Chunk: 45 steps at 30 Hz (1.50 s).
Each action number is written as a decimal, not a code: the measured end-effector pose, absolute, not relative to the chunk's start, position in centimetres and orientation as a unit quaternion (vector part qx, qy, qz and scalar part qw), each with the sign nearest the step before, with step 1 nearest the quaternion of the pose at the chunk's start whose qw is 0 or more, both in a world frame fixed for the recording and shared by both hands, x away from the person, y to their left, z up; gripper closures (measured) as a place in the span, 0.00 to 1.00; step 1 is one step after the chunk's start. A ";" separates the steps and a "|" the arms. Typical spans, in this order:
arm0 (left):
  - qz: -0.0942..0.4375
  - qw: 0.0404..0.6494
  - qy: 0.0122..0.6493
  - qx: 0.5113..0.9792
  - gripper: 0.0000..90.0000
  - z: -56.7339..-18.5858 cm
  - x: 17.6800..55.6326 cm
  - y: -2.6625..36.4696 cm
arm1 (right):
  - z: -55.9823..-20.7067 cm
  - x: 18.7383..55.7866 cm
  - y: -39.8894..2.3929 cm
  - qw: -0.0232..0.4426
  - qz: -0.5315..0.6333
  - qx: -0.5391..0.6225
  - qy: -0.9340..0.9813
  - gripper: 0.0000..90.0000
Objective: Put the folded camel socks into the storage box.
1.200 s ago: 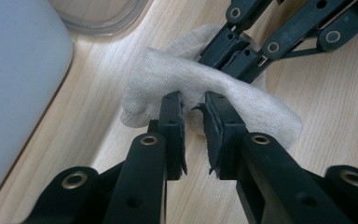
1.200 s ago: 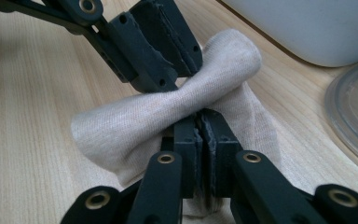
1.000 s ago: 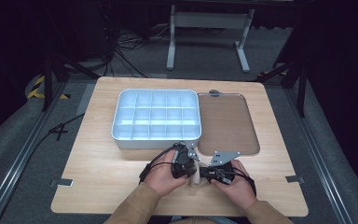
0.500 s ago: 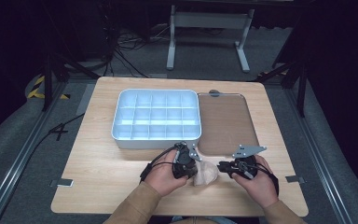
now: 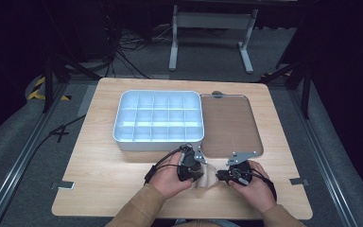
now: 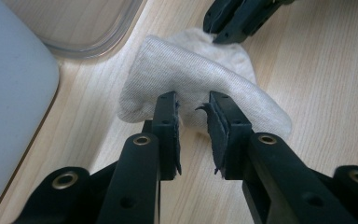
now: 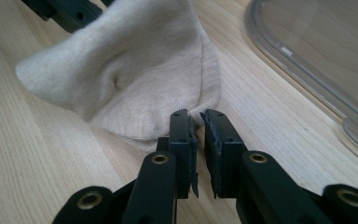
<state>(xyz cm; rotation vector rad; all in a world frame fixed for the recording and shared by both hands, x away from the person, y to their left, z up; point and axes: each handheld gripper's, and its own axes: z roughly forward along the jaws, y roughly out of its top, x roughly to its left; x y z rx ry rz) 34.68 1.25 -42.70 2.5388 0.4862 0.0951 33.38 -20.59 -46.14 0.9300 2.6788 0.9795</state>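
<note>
Right now we are working a beige sock [image 5: 207, 176] that is lying on the worktop [image 5: 104, 165] near its 6 o'clock edge, just at 6 o'clock of the clear lid [image 5: 229, 124] and the white compartment box [image 5: 158, 118].

Our left hand-held gripper [image 6: 193, 105] is sitting at 9 o'clock of the sock in the high view. Its jaws have just been opening a little; in the left gripper view they are standing narrowly apart with a fold of the sock's edge between them, and the cloth is touching the inner face of at least one pad, though we cannot tell whether they are truly pinching it.

Our right hand-held gripper [image 7: 196, 116] is coming in from 3 o'clock of the sock. Its jaws are standing nearly together, with only a slim gap, and they are nipping the sock's edge at its seam between the pad tips.

Between the two grippers the sock is rising into a soft ridge, partly lifted off the wood.
</note>
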 end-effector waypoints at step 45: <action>0.016 0.279 0.158 0.947 0.57 -44.7 34.6 -0.1 | -46.4 33.2 -20.0 0.052 0.331 0.298 0.894 0.86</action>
